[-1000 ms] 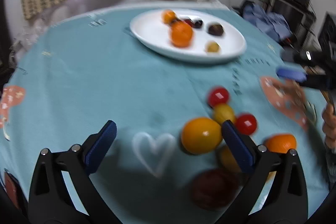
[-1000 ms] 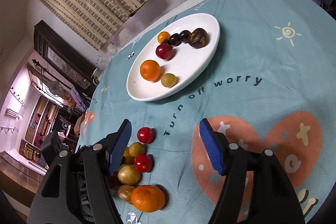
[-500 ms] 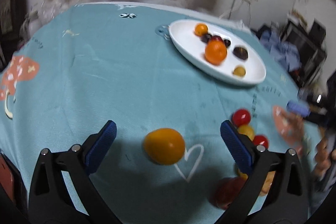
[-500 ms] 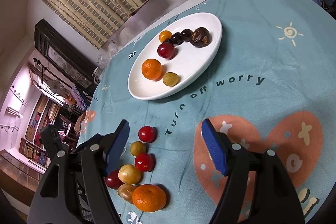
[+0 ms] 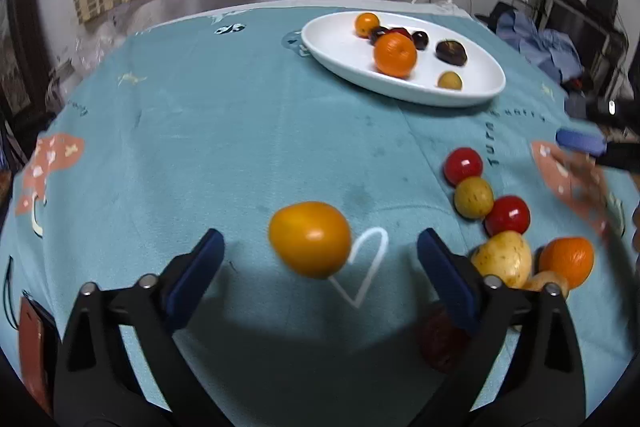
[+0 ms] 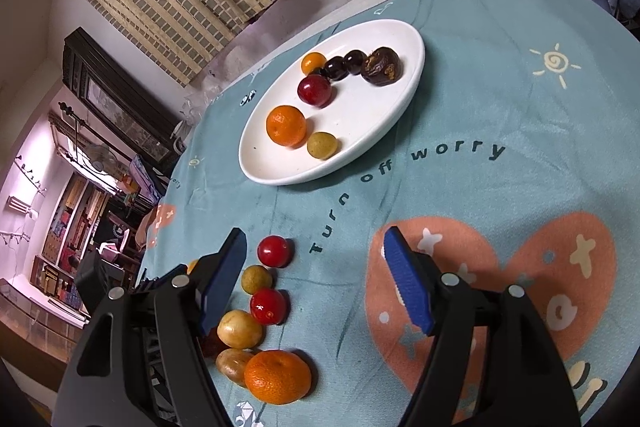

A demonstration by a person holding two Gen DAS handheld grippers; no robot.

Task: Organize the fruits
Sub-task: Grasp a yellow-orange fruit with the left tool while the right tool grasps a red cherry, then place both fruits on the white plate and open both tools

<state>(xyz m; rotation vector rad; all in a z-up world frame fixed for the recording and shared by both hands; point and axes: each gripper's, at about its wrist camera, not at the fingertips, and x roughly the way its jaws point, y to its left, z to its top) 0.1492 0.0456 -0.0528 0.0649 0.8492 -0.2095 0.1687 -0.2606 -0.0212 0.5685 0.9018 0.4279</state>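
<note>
A yellow-orange round fruit lies on the teal tablecloth beside a white heart outline. My left gripper has a jaw on each side of it; the jaws are closing, with gaps still showing on both sides. To the right is a loose cluster: two red cherry tomatoes, yellowish fruits, a mandarin and a dark red fruit partly behind my right finger. The white oval plate at the back holds several fruits. My right gripper hovers open and empty just right of that cluster.
The plate holds a mandarin, a red fruit, dark cherries and a brown fruit. "Turn off worry" lettering and a pink heart print mark the cloth. Striped curtain at the back, cluttered furniture beyond the table's right edge.
The left gripper swung left, so the yellow-orange fruit went from beside its right finger to the middle of the jaws, which have narrowed a little. The right gripper has stayed put.
</note>
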